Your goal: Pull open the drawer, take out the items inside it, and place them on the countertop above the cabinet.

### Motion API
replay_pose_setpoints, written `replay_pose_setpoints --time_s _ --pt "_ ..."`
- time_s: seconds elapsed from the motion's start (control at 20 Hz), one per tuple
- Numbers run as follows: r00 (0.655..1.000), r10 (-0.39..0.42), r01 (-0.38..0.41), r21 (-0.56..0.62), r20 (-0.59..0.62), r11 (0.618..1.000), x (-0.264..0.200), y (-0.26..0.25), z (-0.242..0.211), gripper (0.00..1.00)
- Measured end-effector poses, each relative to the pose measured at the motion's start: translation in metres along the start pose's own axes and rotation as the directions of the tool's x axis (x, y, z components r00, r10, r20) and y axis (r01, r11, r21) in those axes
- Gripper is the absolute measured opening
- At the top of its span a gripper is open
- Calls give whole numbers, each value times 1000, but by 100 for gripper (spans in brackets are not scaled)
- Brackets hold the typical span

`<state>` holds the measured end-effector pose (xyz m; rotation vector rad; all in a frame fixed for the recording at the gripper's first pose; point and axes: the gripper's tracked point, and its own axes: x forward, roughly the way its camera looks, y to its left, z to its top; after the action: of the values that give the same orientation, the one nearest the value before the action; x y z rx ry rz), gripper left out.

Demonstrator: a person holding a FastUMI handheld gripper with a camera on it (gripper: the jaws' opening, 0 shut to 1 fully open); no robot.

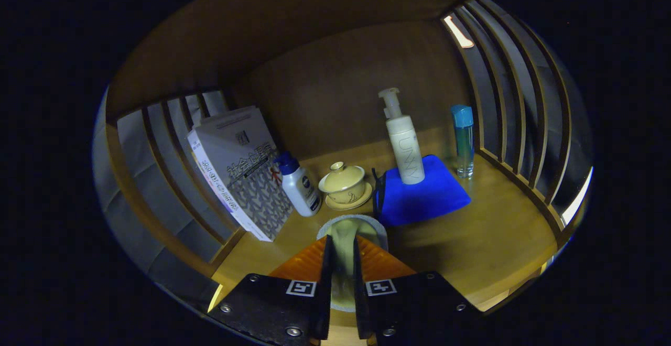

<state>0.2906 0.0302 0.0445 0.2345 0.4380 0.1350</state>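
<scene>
A pale round ceramic saucer (346, 230) is gripped edge-on between the nearly closed tongs (343, 254). A placing step is judged underway. Lowering onto bare wooden counter (472, 241) before the lidded yellow teacup (344, 183) is called for.

Gripper (343, 246) — fingers nearly closed, both pressing on rim of pale round cup (346, 230), seen edge-on, light interior, grey-white rim arcing just ahead of fingertips. Cup held low over wooden countertop (472, 241); contact with surface cannot be told. Countertop — warm brown wood, flat, bounded by slatted side panels. Cup sits just in front of lidded tea bowl and blue cloth, apart from both.
</scene>
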Motion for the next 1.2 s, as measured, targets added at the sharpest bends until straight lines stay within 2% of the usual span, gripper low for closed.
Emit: replay_pose_setpoints --time_s 0.15,0.35,0.4,0.65,0.85,1.2 --pt "999 -37 37 -23 4 999 3 -7 -2 52" --pt "990 -92 105 -128 104 986 -15 -9 13 93" --pt "987 -92 111 -142 132 984 -23 -6 18 96" --pt "963 -42 95 -192 266 977 -84 19 28 95" --pt "954 -6 69 -201 300 977 -129 33 8 95" --pt "937 0 98 -261 350 960 -184 38 -42 95"
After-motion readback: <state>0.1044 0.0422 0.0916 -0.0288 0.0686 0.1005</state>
